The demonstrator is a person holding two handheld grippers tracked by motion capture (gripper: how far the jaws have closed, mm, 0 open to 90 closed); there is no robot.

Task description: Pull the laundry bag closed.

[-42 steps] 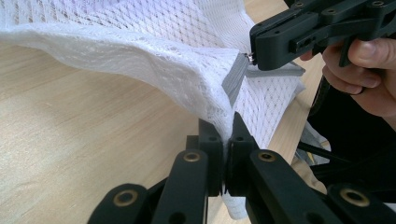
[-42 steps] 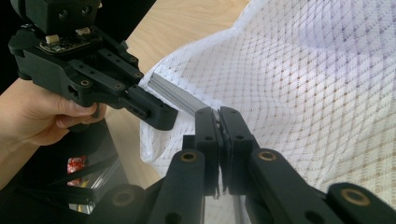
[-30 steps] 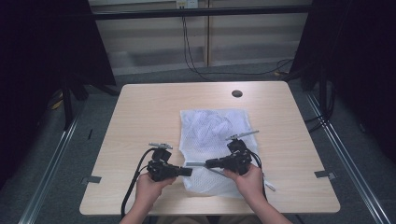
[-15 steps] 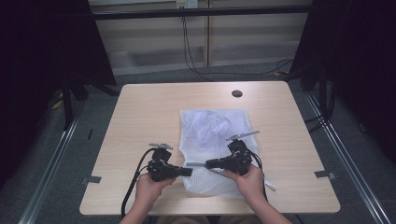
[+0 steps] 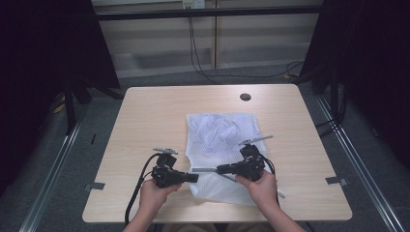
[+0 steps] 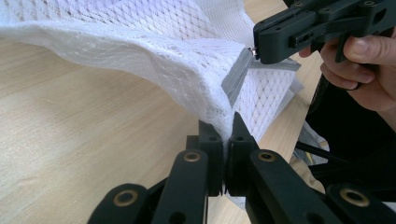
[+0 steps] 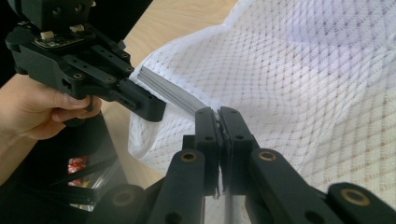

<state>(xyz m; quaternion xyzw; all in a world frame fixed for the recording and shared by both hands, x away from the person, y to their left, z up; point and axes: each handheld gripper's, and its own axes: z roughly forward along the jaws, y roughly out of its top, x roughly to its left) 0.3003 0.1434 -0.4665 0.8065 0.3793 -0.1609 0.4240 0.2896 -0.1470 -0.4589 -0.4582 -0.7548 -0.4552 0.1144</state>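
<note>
One white mesh bag (image 5: 223, 145) lies flat on the wooden counter (image 5: 145, 121), just right of centre and reaching down toward the 6 o'clock edge. A bunched white item shows through the mesh in its far half; what it is cannot be told. No readable writing or labels anywhere.

Two tools, one per hand. The left tool (image 5: 193, 177) sits at about 7 o'clock, pointing toward 3 o'clock, jaws pressed together and pinching the bag's left edge; in the left gripper view (image 6: 227, 135) the mesh is clamped between the black jaws and lifted off the counter. The right tool (image 5: 220, 169) sits at about 5 o'clock, pointing toward 9 o'clock, jaws also pressed together on the mesh next to a grey strip (image 7: 170, 93) along the bag's edge, seen in the right gripper view (image 7: 218, 116). The two tool tips are near each other over the bag's near left part.

One dark round hole (image 5: 245, 96) in the counter at about 1 o'clock, well apart from the bag.
</note>
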